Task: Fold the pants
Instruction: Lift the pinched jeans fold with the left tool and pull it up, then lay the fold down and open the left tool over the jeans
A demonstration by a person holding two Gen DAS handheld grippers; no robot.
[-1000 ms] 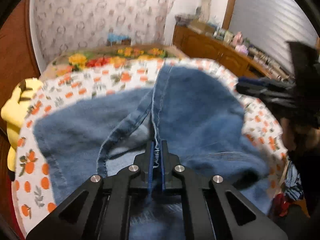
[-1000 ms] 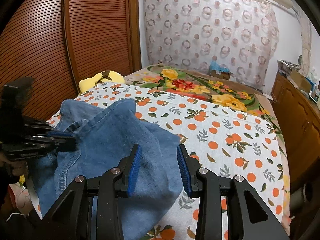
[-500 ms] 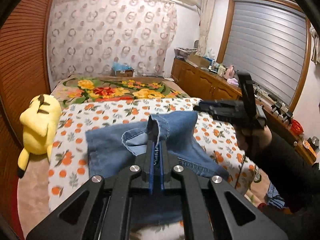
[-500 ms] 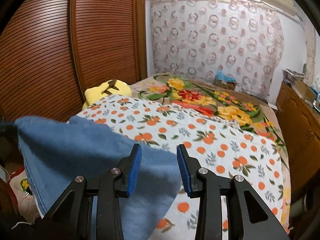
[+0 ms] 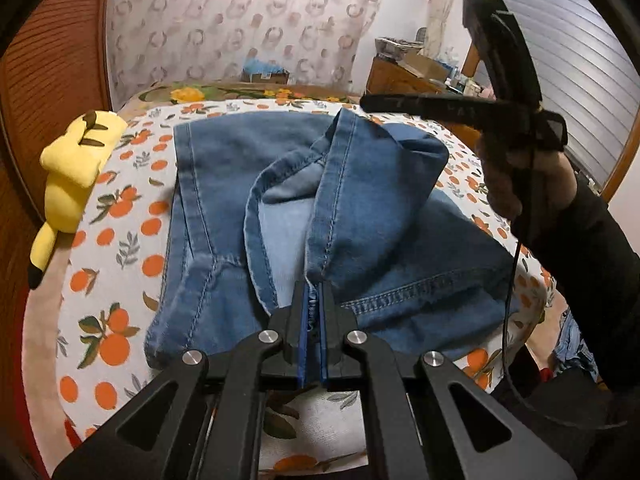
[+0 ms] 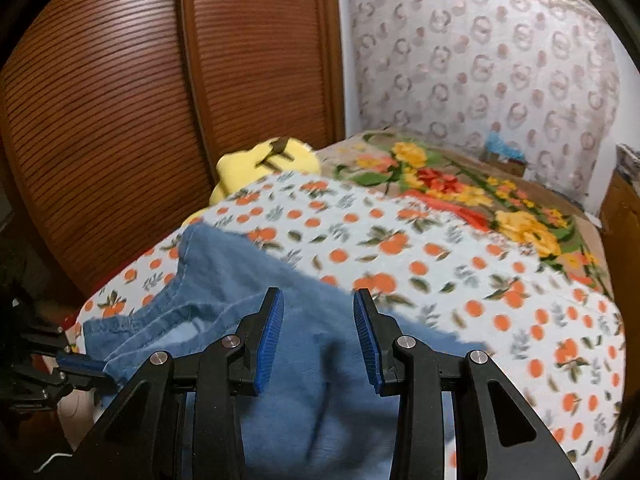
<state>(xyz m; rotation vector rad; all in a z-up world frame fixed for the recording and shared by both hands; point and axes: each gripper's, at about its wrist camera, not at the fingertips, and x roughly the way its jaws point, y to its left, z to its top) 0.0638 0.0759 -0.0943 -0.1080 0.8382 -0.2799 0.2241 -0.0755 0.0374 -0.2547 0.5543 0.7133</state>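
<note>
While the pants [image 5: 360,216] are spread across the orange-print sheet [image 5: 116,240] on the bed, a seam at their near edge is pinched by the left gripper [image 5: 313,312], its fingers [image 5: 301,320] closed tight on the denim. A yellow plush toy [image 5: 76,164] is seen at the left, against the slatted wooden doors [image 6: 160,100]. Over the pants, the right gripper [image 6: 318,332] is held wide open, gripping nothing. A patterned curtain [image 6: 480,68] is hung behind.
</note>
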